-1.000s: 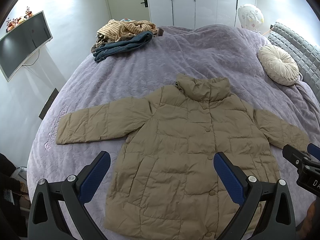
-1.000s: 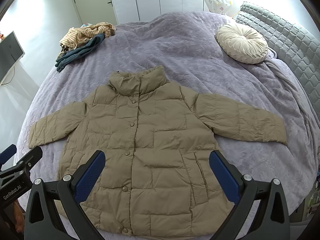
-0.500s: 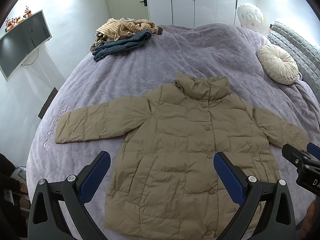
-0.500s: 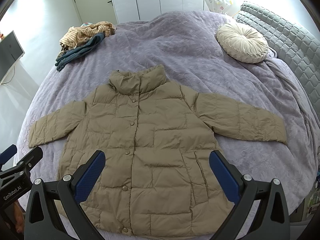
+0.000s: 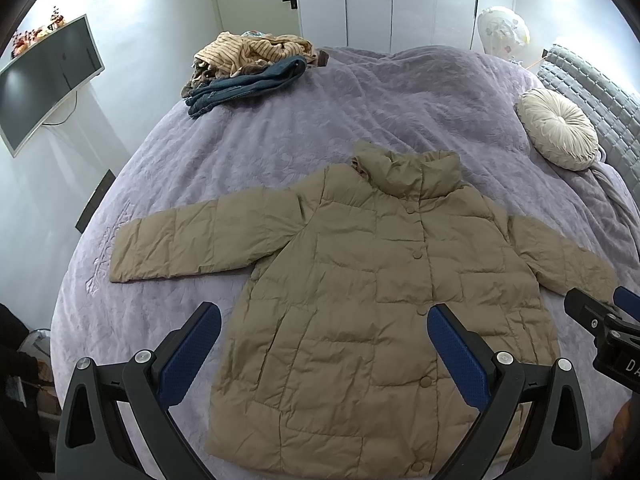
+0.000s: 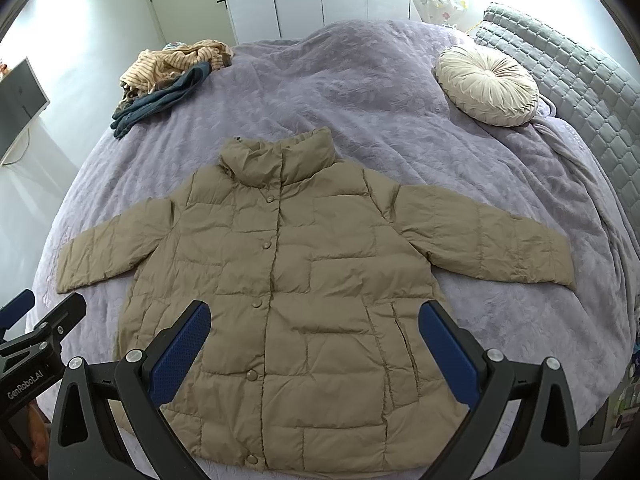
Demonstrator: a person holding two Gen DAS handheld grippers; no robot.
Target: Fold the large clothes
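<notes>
A tan quilted puffer jacket (image 5: 360,280) lies flat and buttoned, front up, on the purple bed (image 5: 320,128), both sleeves spread out and collar pointing away. It also shows in the right wrist view (image 6: 296,280). My left gripper (image 5: 320,340) is open and empty, held above the jacket's lower left part. My right gripper (image 6: 314,340) is open and empty above the jacket's lower hem. The right gripper also shows at the right edge of the left wrist view (image 5: 600,320), and the left gripper at the left edge of the right wrist view (image 6: 36,328).
A pile of striped and dark blue clothes (image 5: 248,68) lies at the bed's far left. A round cream cushion (image 6: 486,84) sits far right by the grey quilted headboard (image 6: 580,80). A monitor (image 5: 44,76) hangs on the left wall. White wardrobe doors (image 5: 380,0) stand behind.
Both views shift very slightly; the jacket and both open grippers stay essentially where they were.
</notes>
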